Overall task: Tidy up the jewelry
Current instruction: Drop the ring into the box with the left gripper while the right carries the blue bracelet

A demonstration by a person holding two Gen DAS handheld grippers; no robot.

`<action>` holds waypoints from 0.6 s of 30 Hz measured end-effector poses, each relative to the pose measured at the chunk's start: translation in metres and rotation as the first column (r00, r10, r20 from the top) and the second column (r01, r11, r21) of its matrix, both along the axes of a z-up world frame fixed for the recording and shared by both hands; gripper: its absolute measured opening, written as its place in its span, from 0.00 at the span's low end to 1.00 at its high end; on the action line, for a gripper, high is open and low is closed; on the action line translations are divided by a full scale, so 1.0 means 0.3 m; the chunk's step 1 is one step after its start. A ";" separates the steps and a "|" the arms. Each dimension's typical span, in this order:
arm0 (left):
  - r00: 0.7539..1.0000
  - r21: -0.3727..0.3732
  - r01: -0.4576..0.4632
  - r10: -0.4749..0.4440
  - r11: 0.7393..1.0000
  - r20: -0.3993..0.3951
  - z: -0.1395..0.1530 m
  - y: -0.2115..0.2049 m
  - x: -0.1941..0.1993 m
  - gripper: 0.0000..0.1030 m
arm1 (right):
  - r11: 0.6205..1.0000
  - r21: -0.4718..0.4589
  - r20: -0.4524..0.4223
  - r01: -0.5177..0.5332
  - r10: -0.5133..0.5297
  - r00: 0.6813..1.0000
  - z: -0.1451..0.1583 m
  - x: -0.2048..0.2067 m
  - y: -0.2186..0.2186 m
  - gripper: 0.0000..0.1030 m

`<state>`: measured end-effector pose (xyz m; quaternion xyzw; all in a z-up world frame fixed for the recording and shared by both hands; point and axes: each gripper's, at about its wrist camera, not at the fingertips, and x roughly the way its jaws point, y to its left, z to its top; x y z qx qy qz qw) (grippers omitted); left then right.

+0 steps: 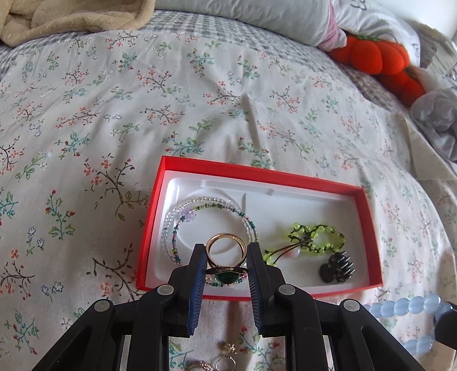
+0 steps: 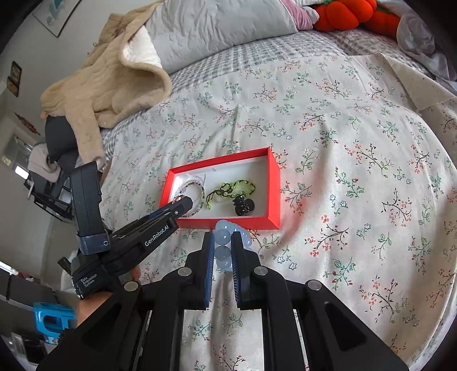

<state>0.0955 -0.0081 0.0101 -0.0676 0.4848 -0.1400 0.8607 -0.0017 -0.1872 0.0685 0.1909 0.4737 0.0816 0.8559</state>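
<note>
A red box (image 1: 368, 225) with a white insert lies on the floral bedspread; it also shows in the right wrist view (image 2: 274, 188). Inside lie a clear and green bead bracelet (image 1: 182, 219), a lime-green beaded bracelet (image 1: 317, 237) and a dark hair claw (image 1: 337, 266). My left gripper (image 1: 227, 256) is shut on a gold ring with a green stone (image 1: 225, 258), held over the box's near left part. My right gripper (image 2: 222, 242) is shut on a pale blue bead bracelet (image 2: 222, 237), just in front of the box; the beads also show in the left wrist view (image 1: 411, 306).
Small gold and silver jewelry pieces (image 1: 225, 356) lie on the bedspread under the left gripper. A beige jacket (image 2: 108, 82), grey pillows (image 2: 217, 25) and orange pumpkin plush toys (image 1: 377, 57) lie at the far side of the bed.
</note>
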 end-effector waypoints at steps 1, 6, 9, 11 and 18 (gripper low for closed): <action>1.000 0.002 -0.001 0.001 1.000 0.002 0.001 -0.002 0.000 0.23 | 1.000 -0.001 0.000 0.002 -0.002 1.000 0.001 -0.002 -0.004 0.12; 1.000 0.011 0.000 0.000 1.000 0.006 0.019 0.000 -0.013 0.35 | 1.000 -0.010 0.013 0.017 -0.017 1.000 0.017 -0.005 -0.023 0.12; 1.000 0.019 -0.009 0.009 1.000 0.016 0.043 0.022 -0.030 0.37 | 0.999 -0.016 0.029 0.033 -0.033 0.999 0.034 0.006 -0.035 0.12; 1.000 0.022 -0.019 0.018 1.000 0.014 0.055 0.043 -0.040 0.38 | 0.999 -0.017 0.043 0.043 -0.042 0.998 0.047 0.017 -0.039 0.12; 0.997 0.041 -0.070 0.072 0.997 -0.025 0.066 0.126 -0.059 0.41 | 0.997 -0.042 0.084 0.067 -0.063 0.994 0.076 0.088 -0.010 0.12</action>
